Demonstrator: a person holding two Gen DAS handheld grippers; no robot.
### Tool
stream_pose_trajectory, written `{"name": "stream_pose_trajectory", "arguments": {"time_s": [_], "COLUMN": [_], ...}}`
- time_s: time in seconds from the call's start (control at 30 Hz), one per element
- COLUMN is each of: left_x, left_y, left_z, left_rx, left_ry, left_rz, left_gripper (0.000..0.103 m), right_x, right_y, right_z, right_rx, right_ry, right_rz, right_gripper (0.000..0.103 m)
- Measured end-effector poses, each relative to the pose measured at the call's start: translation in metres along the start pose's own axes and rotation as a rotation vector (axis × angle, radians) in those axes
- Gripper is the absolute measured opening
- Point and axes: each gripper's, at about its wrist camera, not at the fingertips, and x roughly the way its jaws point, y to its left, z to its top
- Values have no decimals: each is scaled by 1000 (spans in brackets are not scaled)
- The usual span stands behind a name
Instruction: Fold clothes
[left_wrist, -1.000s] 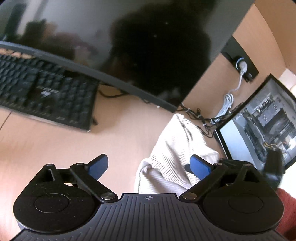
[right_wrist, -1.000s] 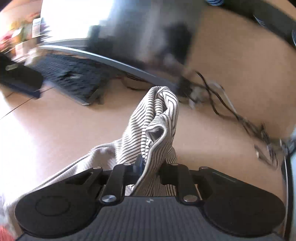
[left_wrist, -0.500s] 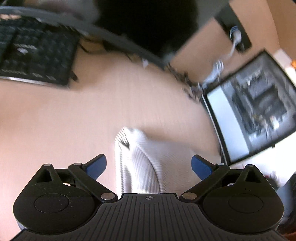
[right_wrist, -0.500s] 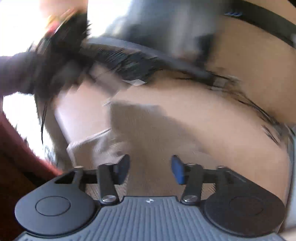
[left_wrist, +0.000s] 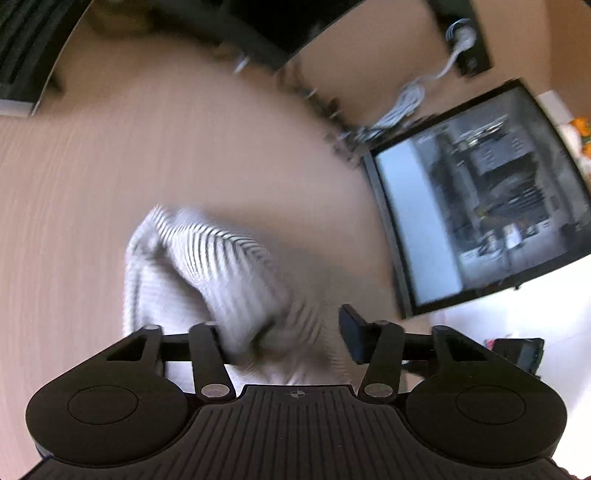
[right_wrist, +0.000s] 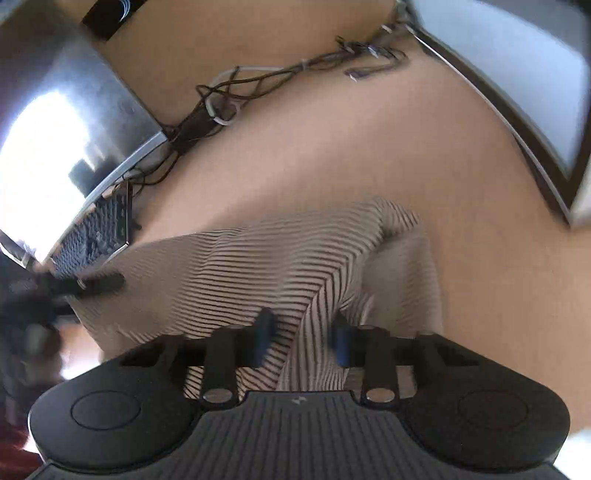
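A cream garment with thin dark stripes (left_wrist: 207, 258) lies bunched on the light wooden desk (left_wrist: 110, 166). My left gripper (left_wrist: 286, 338) hangs low over its near end. Its jaws are closing, a blurred hump of fabric sits between them, and the right fingertip (left_wrist: 351, 332) stands just clear of the cloth. In the right wrist view the garment (right_wrist: 258, 258) spreads leftward across the desk (right_wrist: 369, 147). My right gripper (right_wrist: 302, 334) is closing its jaws on a raised fold, and the stripes gather into a pinch between the pads.
A glass-sided computer case (left_wrist: 480, 203) stands at the right. Tangled cables (right_wrist: 229, 96) lie by the back wall. A dark monitor (right_wrist: 74, 110) and a black keyboard (right_wrist: 96, 236) are on the left. A dark blurred shape (right_wrist: 85, 284) overlaps the garment's left edge.
The left gripper tipped down over the garment and its wide jaws narrowed around the cloth. The right gripper let go of the lifted fold, rolled, swung sideways and closed on the garment again.
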Motion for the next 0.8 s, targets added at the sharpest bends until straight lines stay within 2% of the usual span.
{"name": "stream_pose_trajectory", "arguments": {"time_s": [0.1, 0.17, 0.2, 0.23, 0.27, 0.37, 0.47, 0.53, 0.57, 0.63, 0.7, 0.73, 0.77, 0.8], "left_x": [-6, -7, -7, -6, -5, -3, -3, -10, -16, -28, -40, -46, -46, -44], "left_y": [-12, -15, -14, -13, -12, -4, 4, 6, 6, 9, 15, 18, 22, 26], "left_z": [11, 13, 12, 10, 8, 0, -5, -5, -4, 0, 6, 10, 14, 19], "left_rx": [20, 25, 22, 18, 14, -3, -16, -7, 2, 1, -22, -34, -50, -64], "left_ry": [-38, -45, -44, -42, -41, -37, -29, -34, -43, -68, -101, -118, -127, -129], "left_rz": [-20, -13, -9, -6, -2, 13, 32, 44, 48, 60, 74, 81, 88, 96], "left_gripper": [49, 49, 49, 49, 49, 49, 50, 57, 67, 80, 85, 86, 86, 87], "right_x": [-26, -30, -29, -28, -25, -16, -4, 4, 8, 14, 18, 18, 18, 19], "right_y": [11, 13, 10, 6, 0, -29, -63, -72, -73, -65, -50, -40, -30, -21], "right_z": [26, 33, 31, 28, 21, -7, -34, -45, -49, -51, -48, -48, -48, -48], "right_rx": [-49, -72, -76, -79, -60, 80, 338, 440, 461, 426, 321, 249, 175, 112], "right_ry": [-86, -85, -55, -20, 14, 88, 118, 113, 106, 90, 58, 52, 47, 40], "right_rz": [34, 35, 25, 12, 1, 0, 81, 142, 159, 159, 112, 80, 48, 22], "right_gripper": [19, 24, 24, 31, 41, 51, 52, 53, 53, 54, 51, 41, 35, 33]}}
